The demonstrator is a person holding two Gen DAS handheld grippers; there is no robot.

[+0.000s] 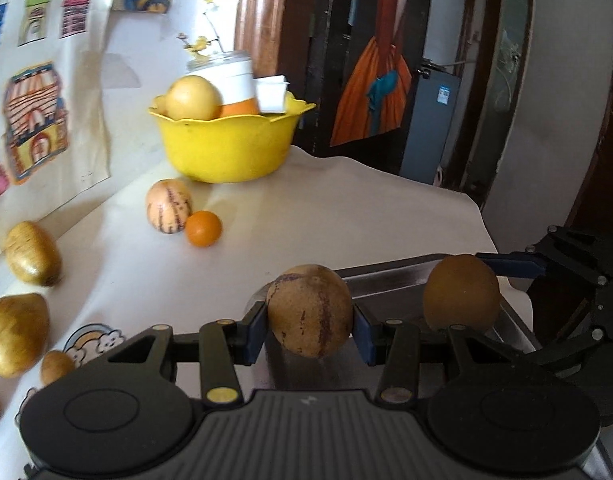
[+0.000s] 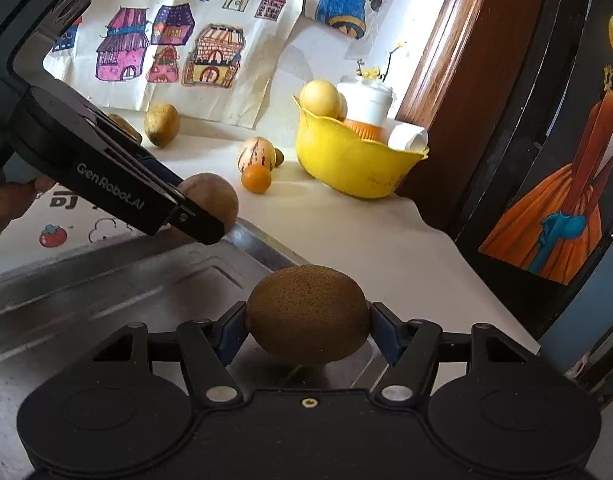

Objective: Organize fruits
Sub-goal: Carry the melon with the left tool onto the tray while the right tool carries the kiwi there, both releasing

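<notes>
White table (image 1: pixel 346 216) takes up most of both views, w/ kid-style house drawings (image 2: pixel 174 40) propped along the back. Steel tray (image 2: pixel 86 292) sits at the near edge, nothing lying in the part that shows. Yellow scalloped bowl (image 1: pixel 226 148) at the back, holding a pale yellow fruit (image 1: pixel 192 98), an orange thing and a white container.

Left gripper (image 1: pixel 309 330) is clamped on a tan purple-streaked round fruit (image 1: pixel 309 310), blue pads pressing both sides, held over the tray's edge. Right gripper (image 2: pixel 308 330) is clamped on a kiwi (image 2: pixel 308 312) the same way, above the tray's far right corner; from the left cam the kiwi sits just right of the streaked one.

Loose on the table: brownish potato-looking fruits (image 1: pixel 32 252) on the left, another striped fruit (image 1: pixel 169 206) touching a small orange (image 1: pixel 203 228) in front of the bowl.
</notes>
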